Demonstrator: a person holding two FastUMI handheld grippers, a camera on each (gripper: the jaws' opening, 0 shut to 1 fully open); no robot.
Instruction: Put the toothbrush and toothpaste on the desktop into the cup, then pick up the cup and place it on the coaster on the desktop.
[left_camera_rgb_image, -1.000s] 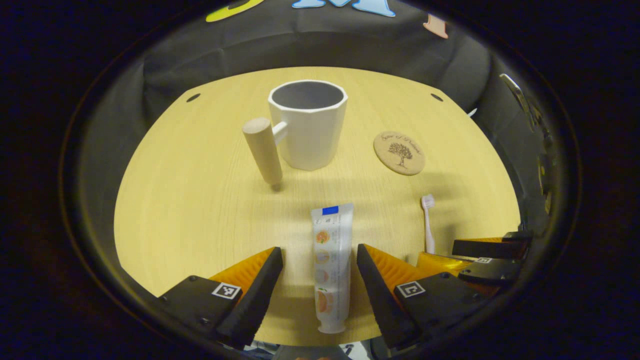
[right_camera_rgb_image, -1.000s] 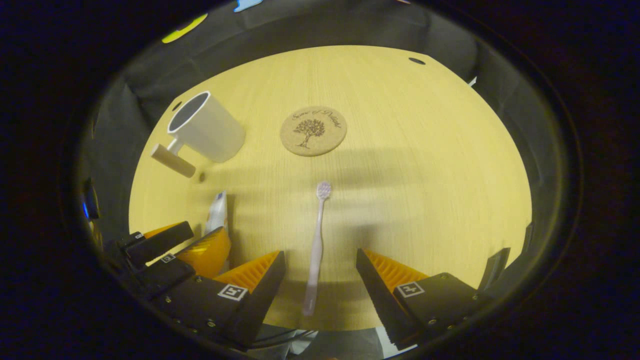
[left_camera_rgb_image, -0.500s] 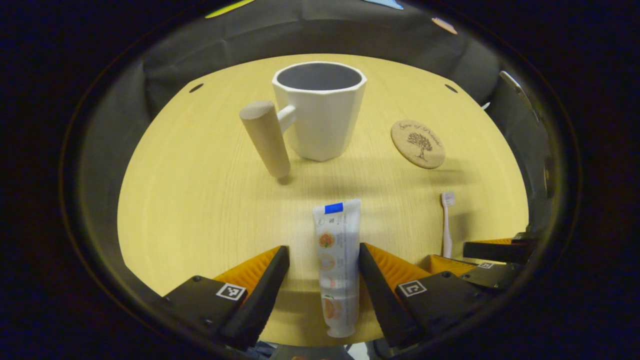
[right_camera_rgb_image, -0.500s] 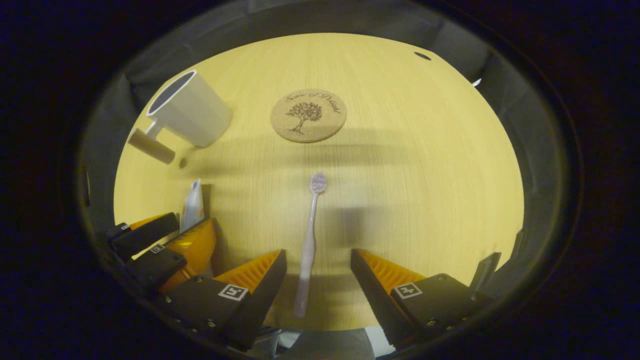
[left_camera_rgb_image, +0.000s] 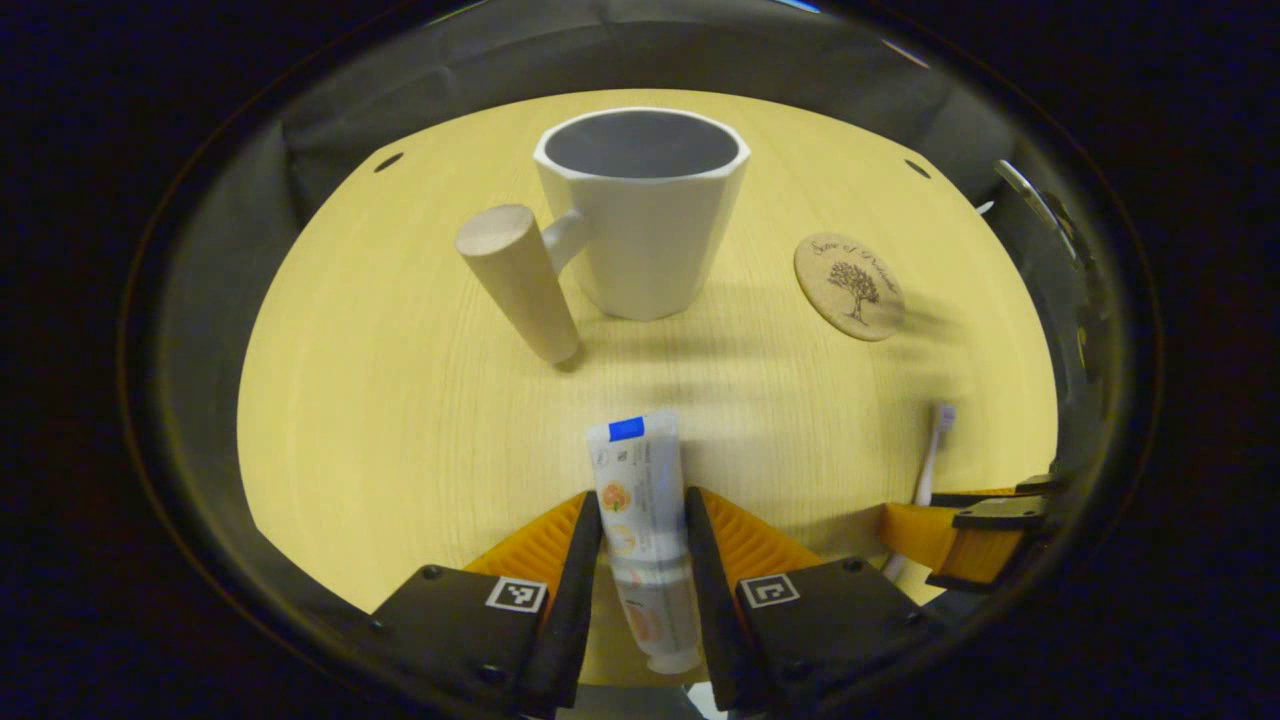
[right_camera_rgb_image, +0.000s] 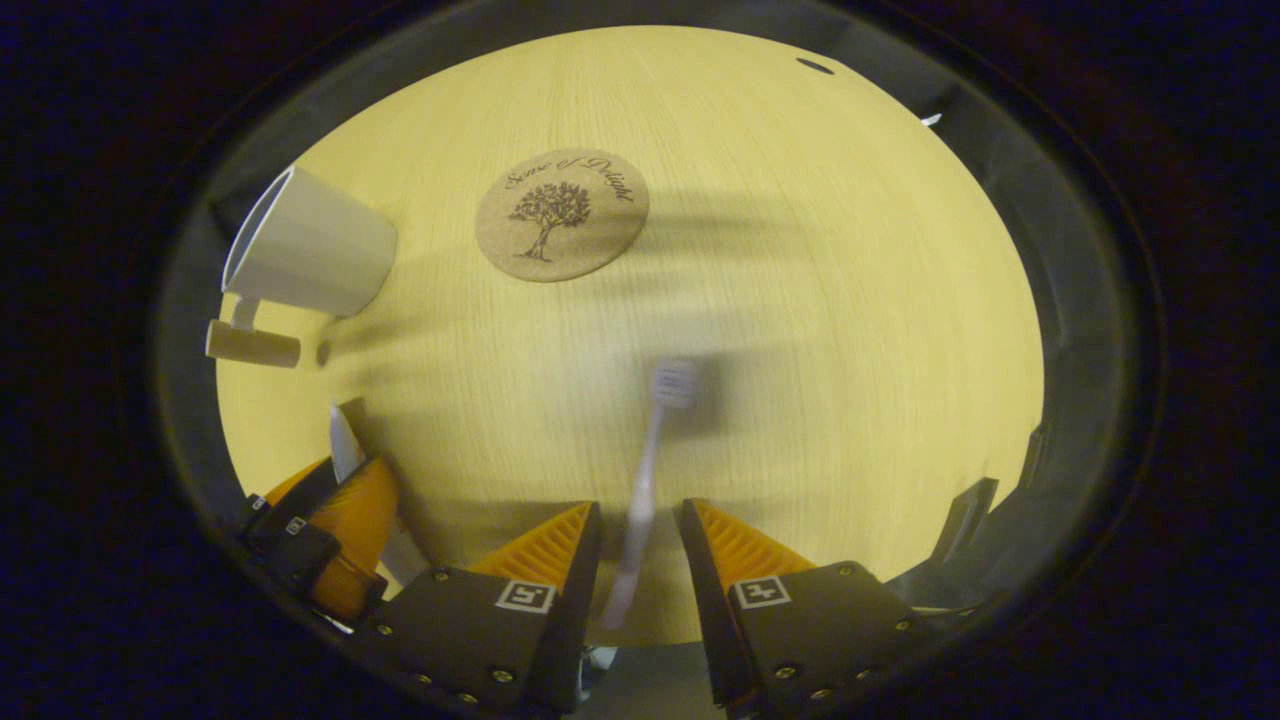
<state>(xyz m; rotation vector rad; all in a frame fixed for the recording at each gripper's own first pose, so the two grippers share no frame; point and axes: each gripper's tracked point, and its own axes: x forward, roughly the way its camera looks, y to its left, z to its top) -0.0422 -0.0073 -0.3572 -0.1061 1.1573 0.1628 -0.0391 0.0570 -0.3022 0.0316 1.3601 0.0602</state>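
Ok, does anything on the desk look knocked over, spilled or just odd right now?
Nothing stands out. The cup stands upright and empty, the coaster lies flat beside it, and no spill shows on the desktop. The left tongs close on the toothpaste; the right tongs bracket the toothbrush.

On the round cork coaster (right_camera_rgb_image: 562, 215) a curved line of script is printed above a small tree drawing. In the right gripper view it can be read as "Sense of Delight"; in the left gripper view the same coaster (left_camera_rgb_image: 850, 287) is seen at a slant and the words are too small to be made out with certainty.

Small print and round fruit pictures are carried on the toothpaste (left_camera_rgb_image: 640, 500), below a blue patch, but no word or number on it can be read.

A square black-and-white coded marker (left_camera_rgb_image: 515, 594) is fixed on each finger of the left gripper (left_camera_rgb_image: 640, 570). Like markers (right_camera_rgb_image: 526, 596) are borne by the right gripper (right_camera_rgb_image: 640, 570).
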